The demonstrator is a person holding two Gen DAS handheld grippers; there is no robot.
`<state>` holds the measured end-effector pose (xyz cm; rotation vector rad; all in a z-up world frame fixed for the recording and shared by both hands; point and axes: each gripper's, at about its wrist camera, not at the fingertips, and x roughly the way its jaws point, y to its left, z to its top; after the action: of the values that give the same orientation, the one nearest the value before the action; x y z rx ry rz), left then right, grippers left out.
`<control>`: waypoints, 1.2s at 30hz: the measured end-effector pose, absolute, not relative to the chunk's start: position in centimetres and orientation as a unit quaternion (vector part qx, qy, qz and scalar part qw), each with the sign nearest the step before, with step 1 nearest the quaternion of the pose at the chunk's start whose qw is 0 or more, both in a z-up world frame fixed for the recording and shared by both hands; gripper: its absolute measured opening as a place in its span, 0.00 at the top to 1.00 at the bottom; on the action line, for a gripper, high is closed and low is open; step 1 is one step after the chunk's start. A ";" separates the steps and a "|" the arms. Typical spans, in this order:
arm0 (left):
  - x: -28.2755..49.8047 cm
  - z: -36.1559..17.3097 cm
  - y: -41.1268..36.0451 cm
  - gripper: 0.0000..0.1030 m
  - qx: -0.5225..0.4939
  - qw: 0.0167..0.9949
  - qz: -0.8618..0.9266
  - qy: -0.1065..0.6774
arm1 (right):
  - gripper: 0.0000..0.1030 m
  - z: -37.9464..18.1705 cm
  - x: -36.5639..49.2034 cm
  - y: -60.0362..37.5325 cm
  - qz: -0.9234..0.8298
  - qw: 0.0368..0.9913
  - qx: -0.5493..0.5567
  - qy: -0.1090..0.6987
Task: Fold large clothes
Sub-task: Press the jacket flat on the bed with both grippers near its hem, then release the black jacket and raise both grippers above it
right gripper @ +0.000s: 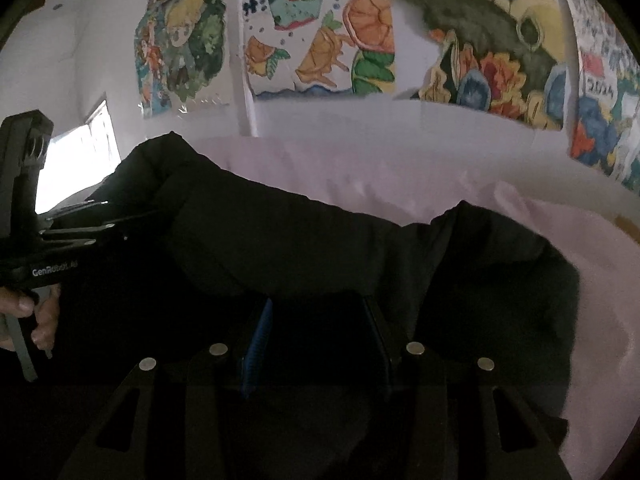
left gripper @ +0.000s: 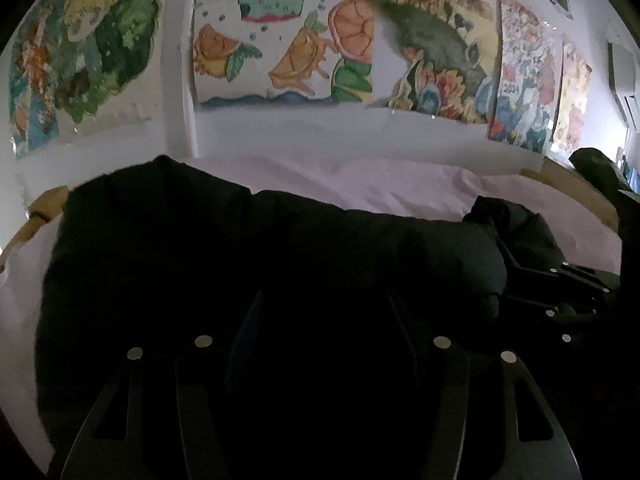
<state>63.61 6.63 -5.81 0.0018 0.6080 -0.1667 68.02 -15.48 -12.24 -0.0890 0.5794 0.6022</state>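
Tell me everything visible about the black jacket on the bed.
The black jacket looks like a large, puffy, matte padded garment. It lies spread across the pink sheet, rumpled, with a raised bunched edge at the far left and a dip near the right. Both tools reach onto its near edge; the dark frames do not show whether either grips it.

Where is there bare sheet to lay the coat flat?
Bare pink sheet runs behind the black coat, between it and the wall of drawings, and wraps round the coat's right end. The near side is crowded: coat fills it, under both tools.
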 end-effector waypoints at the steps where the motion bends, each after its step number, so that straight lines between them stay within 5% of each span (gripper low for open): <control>1: 63.8 -6.1 6.9 0.47 0.000 0.950 -0.081 0.302 | 0.58 -12.6 68.5 -15.5 0.295 0.911 -0.040 0.285; 17: 65.8 -9.3 7.5 0.46 0.004 0.954 -0.058 0.294 | 0.59 -15.7 71.7 -14.6 0.303 0.902 -0.034 0.305; 21: 64.8 -8.8 7.2 0.38 0.009 0.958 -0.048 0.283 | 0.58 -15.3 70.7 -14.7 0.299 0.907 -0.041 0.292; 25: 63.7 -7.8 7.5 0.28 -0.011 0.955 -0.046 0.293 | 0.51 -14.4 69.9 -15.5 0.312 0.905 -0.024 0.289; 36: 59.2 -5.7 6.7 0.22 -0.023 0.943 -0.016 0.332 | 0.23 -12.7 65.8 -18.6 0.283 0.899 0.007 0.336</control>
<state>59.17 6.70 -5.69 -0.0476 0.6769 -0.0326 65.85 -18.65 -12.71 0.0149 0.6952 0.5849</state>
